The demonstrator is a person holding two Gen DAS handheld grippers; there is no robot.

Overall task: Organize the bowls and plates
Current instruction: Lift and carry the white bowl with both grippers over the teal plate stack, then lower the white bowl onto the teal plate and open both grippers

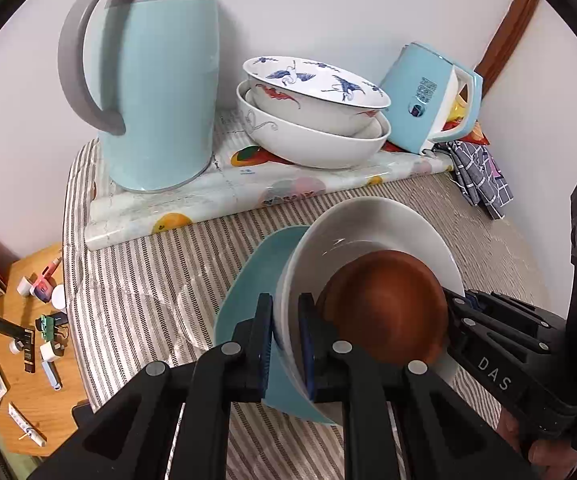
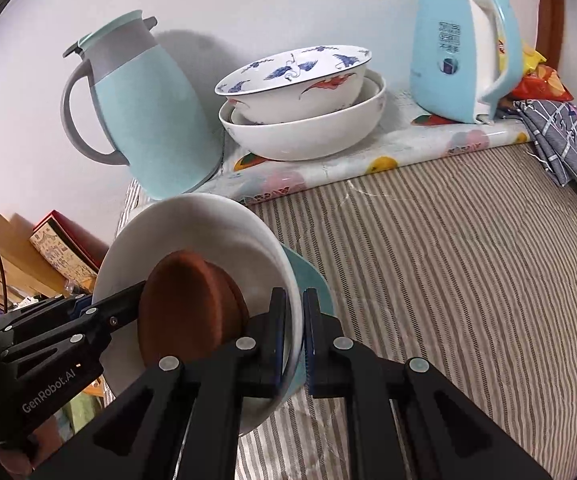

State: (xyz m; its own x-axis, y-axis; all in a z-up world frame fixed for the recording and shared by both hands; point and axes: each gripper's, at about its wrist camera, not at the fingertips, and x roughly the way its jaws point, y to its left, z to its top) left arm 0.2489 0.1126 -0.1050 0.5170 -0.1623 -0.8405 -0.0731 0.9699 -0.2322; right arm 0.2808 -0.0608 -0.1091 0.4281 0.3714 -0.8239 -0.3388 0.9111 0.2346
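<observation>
A white bowl (image 1: 368, 224) sits on a light blue plate (image 1: 256, 280), with a small brown bowl (image 1: 388, 304) inside it. My left gripper (image 1: 286, 344) is shut on the near rims of the white bowl and the blue plate. My right gripper (image 2: 294, 336) is shut on the opposite rims of the same stack (image 2: 192, 232); it shows at the right of the left wrist view (image 1: 500, 344). The stack is tilted above the striped tablecloth (image 2: 448, 280). Two nested white bowls, the upper one with blue cranes (image 1: 316, 80), stand at the back.
A light blue thermos jug (image 1: 160, 92) stands back left and a light blue kettle (image 1: 428, 100) back right on a fruit-pattern mat (image 1: 224, 196). A checked cloth (image 1: 480, 180) lies at the right. A low wooden table with small items (image 1: 28, 340) is at the left.
</observation>
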